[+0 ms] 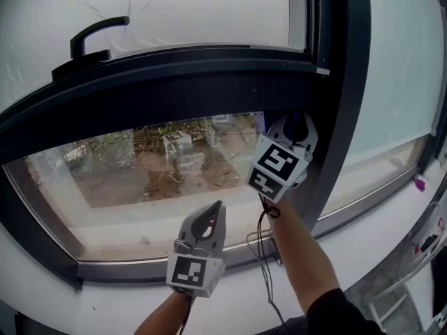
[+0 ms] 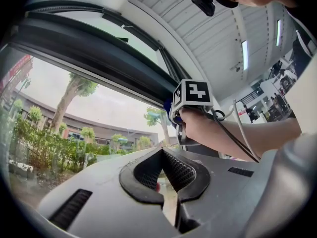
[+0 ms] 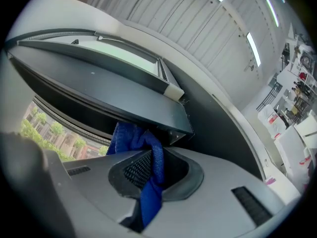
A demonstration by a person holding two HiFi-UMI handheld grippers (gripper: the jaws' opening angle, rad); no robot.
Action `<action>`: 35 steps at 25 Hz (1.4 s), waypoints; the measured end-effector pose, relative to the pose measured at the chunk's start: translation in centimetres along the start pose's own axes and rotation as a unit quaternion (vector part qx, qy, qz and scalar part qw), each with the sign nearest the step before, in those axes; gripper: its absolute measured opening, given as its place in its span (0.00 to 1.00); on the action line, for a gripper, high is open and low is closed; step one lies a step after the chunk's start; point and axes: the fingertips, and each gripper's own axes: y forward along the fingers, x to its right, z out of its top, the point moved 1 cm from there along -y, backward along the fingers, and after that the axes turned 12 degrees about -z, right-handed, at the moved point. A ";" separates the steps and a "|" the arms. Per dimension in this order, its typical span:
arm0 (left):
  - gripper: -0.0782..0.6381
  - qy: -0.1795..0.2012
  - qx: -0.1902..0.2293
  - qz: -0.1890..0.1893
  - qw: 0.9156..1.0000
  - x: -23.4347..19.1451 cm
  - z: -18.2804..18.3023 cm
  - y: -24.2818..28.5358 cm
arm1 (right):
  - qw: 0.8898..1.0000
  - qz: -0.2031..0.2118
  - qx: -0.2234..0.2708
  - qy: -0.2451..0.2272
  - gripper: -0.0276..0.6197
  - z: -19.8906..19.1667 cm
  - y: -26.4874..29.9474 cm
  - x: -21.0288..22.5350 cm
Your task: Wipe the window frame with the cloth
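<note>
The right gripper [image 3: 151, 177] squeezes the blue cloth [image 3: 129, 135] tight. The cloth touches the dark window frame [image 3: 114, 95] near its corner. The left gripper [image 2: 166, 177] is closed on nothing, lower down.

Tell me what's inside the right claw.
A blue cloth is pinched in the right claw, bunched against the dark window frame. The frame surface under it is hidden.

A dark window frame [image 1: 209, 82] curves round a clear lower pane [image 1: 140, 180] that looks out in daylight on trees [image 2: 79, 86], bare ground and low buildings [image 2: 99, 130]. A black handle [image 1: 94, 33] sits above the frame's top rail, toward the left. The sill [image 1: 391, 229] is white. Overhead, a ribbed ceiling [image 3: 163, 14] carries strip lights [image 3: 252, 48].
</note>
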 end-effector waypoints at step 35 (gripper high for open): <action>0.12 0.016 -0.041 0.109 0.993 1.4 4.4 -3.8 | 0.970 0.218 0.007 0.107 0.08 2.4 -11.2 -1.2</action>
